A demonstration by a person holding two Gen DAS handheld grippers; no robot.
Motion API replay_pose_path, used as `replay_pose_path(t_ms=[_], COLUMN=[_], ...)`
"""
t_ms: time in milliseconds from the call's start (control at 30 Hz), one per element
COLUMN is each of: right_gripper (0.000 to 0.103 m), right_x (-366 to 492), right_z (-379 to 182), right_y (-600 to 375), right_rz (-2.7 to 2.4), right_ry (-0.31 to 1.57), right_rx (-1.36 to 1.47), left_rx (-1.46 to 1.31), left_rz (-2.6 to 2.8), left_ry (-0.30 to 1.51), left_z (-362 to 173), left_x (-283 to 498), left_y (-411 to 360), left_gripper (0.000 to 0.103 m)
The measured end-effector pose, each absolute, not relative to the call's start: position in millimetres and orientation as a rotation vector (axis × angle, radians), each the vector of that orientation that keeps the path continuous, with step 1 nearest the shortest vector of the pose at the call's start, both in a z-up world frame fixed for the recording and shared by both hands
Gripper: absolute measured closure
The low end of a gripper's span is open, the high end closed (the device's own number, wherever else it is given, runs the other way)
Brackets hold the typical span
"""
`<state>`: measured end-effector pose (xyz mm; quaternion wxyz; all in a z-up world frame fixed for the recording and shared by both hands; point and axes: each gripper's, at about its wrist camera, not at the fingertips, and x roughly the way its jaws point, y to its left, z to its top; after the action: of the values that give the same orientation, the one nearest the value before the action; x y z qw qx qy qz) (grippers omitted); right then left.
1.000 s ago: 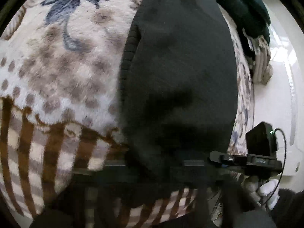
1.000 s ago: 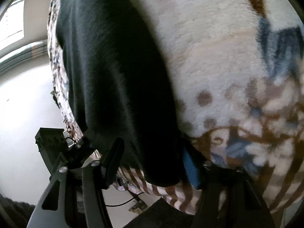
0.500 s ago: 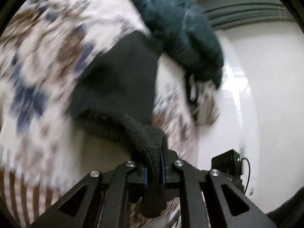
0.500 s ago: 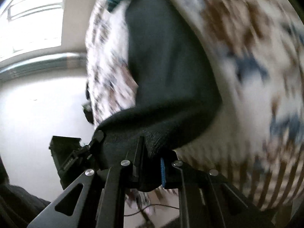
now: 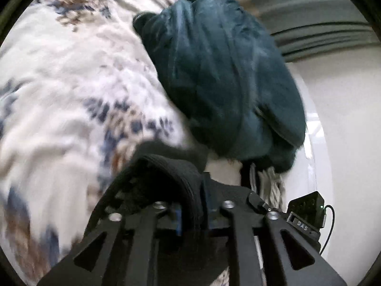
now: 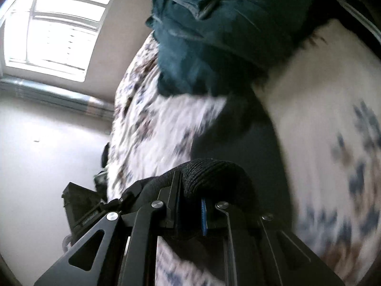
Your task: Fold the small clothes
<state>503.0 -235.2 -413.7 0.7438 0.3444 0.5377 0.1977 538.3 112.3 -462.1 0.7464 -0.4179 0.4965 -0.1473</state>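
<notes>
A black knit garment (image 5: 162, 174) hangs bunched between the fingers of my left gripper (image 5: 193, 190); the jaws are opening, with the fabric still filling the gap. In the right wrist view, my right gripper (image 6: 190, 190) is shut on another fold of the same black knit garment (image 6: 214, 169), which trails away over a patterned fleece blanket (image 6: 154, 131). A crumpled dark teal garment (image 5: 226, 76) lies just beyond both grippers, seen as the teal garment (image 6: 202, 35) at the top of the right wrist view.
The fleece blanket (image 5: 71, 83) covers the bed to the left. A black device with a green light and cable (image 5: 307, 212) sits past the bed's edge over the pale floor (image 5: 345, 119). A black box (image 6: 78, 200) and a bright window (image 6: 54, 28) show at left.
Both grippers closed on the black garment's near edge, lifted it and swept it forward over the blanket toward the teal heap, which now fills much more of each view.
</notes>
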Motion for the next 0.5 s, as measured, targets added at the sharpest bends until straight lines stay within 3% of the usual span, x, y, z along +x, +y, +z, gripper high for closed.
replay_pose_path(t_ms=[33, 67, 100, 167, 267, 500], right_gripper=[0.09, 0.087, 0.074, 0.056, 0.041, 0.041], right_x=[527.5, 547.3, 564.1, 574.8, 551.5, 510.1], right_z=[-424.9, -435.1, -448.3, -463.4, -464.1, -510.1], right_y=[-235.4, -233.8, -235.9, -249.6, -273.8, -284.5], right_rz=[0.425, 0.425, 0.406, 0.353, 0.341, 0.336], right_ry=[1.189, 1.208, 1.249, 1.285, 1.261, 1.379], right_rx=[0.753, 0.767, 0.784, 0.812, 0.813, 0.837], left_rx=[-0.947, -0.969, -1.001, -1.062, -0.98, -0.723], left_rz=[-0.319, -0.316, -0.3, -0.315, -0.284, -0.242], left_ry=[1.092, 1.091, 1.087, 1.031, 1.039, 1.293], left_z=[-471.0, -475.0, -476.3, -473.7, -472.7, -537.2], left_x=[557.0, 563.2, 566.0, 555.2, 539.3, 557.2], left_y=[118.8, 123.2, 130.9, 147.5, 155.3, 113.7], left_gripper=[0.062, 0.04, 0.036, 0.036, 0.035, 0.036])
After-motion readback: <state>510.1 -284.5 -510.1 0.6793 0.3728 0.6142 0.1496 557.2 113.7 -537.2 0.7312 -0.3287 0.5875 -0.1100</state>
